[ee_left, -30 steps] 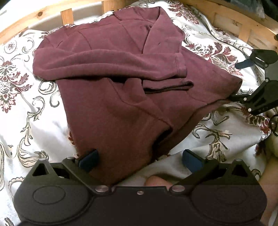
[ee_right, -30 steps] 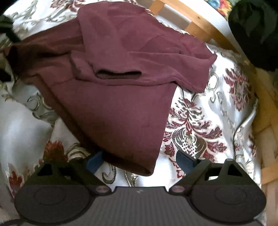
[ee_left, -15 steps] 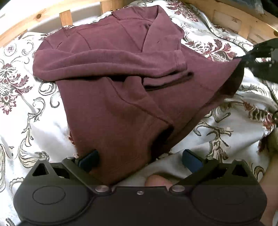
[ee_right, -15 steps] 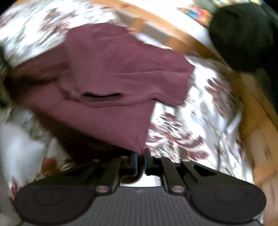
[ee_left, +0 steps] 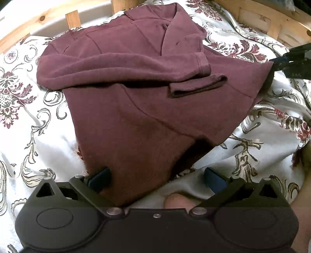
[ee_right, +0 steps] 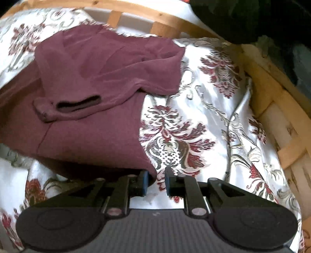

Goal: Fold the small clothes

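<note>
Maroon sweater (ee_left: 136, 109) on bedspread (ee_right: 204, 120); both tongs parted, right tongs (ee_right: 156, 182) at hem.

Maroon knit long-sleeved sweater (ee_left: 140, 101): spread on white bedspread with dark red floral pattern (ee_left: 29, 124), both sleeves folded across the chest, cuffs overlapping. Left gripper (ee_left: 157, 178): jaws wide apart, straddling the near hem corner. Right gripper (ee_left: 291, 66): at the sweater's far right corner, its jaws indistinct. Pale wooden slatted bed frame (ee_left: 72, 18): behind.
</note>
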A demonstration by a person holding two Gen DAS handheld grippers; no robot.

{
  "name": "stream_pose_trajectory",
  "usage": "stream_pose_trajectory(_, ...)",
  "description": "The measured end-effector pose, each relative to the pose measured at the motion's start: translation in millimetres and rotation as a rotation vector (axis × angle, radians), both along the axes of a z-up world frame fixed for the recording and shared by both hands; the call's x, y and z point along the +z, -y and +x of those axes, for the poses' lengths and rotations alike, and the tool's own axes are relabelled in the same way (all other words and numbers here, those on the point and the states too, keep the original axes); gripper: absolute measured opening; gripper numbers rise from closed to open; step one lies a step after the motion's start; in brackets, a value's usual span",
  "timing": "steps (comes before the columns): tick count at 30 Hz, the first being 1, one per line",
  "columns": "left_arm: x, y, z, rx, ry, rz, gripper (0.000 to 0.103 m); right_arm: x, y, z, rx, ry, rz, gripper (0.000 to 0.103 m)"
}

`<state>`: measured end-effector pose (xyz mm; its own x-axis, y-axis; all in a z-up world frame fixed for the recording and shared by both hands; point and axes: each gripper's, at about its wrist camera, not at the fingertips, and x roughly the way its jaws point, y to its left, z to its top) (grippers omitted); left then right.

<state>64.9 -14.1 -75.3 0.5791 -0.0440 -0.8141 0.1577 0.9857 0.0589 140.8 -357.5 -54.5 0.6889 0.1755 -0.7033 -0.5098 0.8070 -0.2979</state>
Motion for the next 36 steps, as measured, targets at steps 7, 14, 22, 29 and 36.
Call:
stream_pose_trajectory(7,0,0,0,0.003,-0.001,-0.001,0.102,-8,-16,-15,0.136,0.004,-0.052,0.059)
stream_pose_trajectory(14,0,1,2,0.005,-0.003,0.002,0.102,-31,-53,-32,0.306,0.054,-0.211,0.066)
stream_pose_trajectory(22,0,2,3,0.007,-0.007,0.008,0.102,-13,-41,-34,0.27,0.063,-0.109,0.003)
stream_pose_trajectory(29,0,2,2,0.007,-0.007,0.008,0.102,-7,-12,-4,0.055,-0.011,-0.036,0.003)
stream_pose_trajectory(36,-1,1,2,0.005,-0.006,0.008,0.102,-12,-15,-7,0.113,-0.034,-0.057,0.042)
